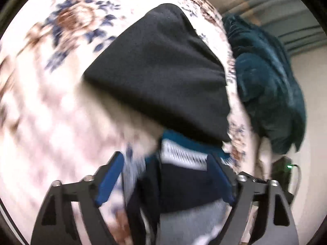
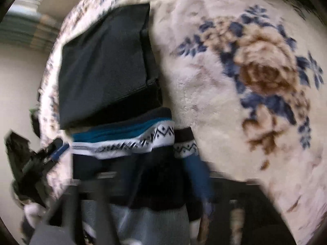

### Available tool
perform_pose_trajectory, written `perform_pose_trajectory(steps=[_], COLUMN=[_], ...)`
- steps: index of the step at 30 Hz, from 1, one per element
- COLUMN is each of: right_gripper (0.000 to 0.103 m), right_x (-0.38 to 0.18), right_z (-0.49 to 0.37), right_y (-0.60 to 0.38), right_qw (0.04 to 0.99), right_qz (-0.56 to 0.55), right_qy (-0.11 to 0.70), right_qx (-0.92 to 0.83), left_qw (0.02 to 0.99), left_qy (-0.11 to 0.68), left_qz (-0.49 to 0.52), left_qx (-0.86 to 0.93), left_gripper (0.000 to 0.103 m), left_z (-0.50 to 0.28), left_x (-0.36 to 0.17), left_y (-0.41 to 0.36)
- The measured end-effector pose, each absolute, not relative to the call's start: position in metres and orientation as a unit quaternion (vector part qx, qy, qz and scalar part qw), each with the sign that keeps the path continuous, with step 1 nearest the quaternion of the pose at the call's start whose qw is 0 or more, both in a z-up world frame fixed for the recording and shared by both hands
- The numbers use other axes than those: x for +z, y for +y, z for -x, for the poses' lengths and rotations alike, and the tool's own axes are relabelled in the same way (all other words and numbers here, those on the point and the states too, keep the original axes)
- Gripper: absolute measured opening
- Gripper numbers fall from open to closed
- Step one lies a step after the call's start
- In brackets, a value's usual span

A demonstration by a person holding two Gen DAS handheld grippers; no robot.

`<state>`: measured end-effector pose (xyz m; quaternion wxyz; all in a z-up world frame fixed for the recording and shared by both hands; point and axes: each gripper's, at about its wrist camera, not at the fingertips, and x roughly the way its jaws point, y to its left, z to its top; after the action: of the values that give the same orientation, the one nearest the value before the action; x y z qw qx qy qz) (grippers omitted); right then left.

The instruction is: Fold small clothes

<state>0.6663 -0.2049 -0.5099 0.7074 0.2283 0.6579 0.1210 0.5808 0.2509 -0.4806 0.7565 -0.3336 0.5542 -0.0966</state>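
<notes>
A small knitted sweater [image 1: 184,175], navy and teal with a white patterned band and grey hem, lies on the floral blanket [image 1: 51,102]. It also shows in the right wrist view [image 2: 126,163]. My left gripper [image 1: 165,163] is open, its blue-padded fingers [image 1: 110,175] on either side of the sweater. It appears in the right wrist view [image 2: 55,153] at the sweater's left edge. My right gripper is badly blurred at the bottom of its view, and its jaws cannot be made out. A folded black garment [image 1: 161,69] lies just beyond the sweater, also in the right wrist view [image 2: 104,65].
A dark teal blanket [image 1: 269,85] hangs off the bed's right side. The blanket's edge [image 2: 47,94] drops to a pale floor at the left in the right wrist view. Striped curtains [image 1: 286,16] stand behind.
</notes>
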Motion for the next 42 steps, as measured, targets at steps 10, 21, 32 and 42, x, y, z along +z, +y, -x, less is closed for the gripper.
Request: perform_pose_trajectory(steps=[10, 21, 32, 42], right_gripper=[0.082, 0.041, 0.030, 0.083], right_x=[-0.545, -0.594, -0.547, -0.529], right_z=[-0.568, -0.562, -0.424, -0.390], right_y=[-0.226, -0.193, -0.208, -0.235], right_qw=[0.608, 0.571, 0.581, 0.596], right_qz=[-0.290, -0.378, -0.512, -0.442], right_qy=[0.715, 0.686, 0.617, 0.666], right_qx=[0.187, 0.248, 0.136, 0.081], left_qw=[0.657, 0.688, 0.647, 0.701], left_qy=[0.600, 0.602, 0.672, 0.609], left_qz=[0.443, 0.359, 0.120, 0.225], left_qx=[-0.116, -0.187, -0.340, -0.294], left_gripper=[0.083, 0.049, 0.047, 0.080], left_z=[-0.477, -0.502, -0.560, -0.539], left_x=[-0.539, -0.533, -0.496, -0.442], left_y=[0.232, 0.200, 0.120, 0.144])
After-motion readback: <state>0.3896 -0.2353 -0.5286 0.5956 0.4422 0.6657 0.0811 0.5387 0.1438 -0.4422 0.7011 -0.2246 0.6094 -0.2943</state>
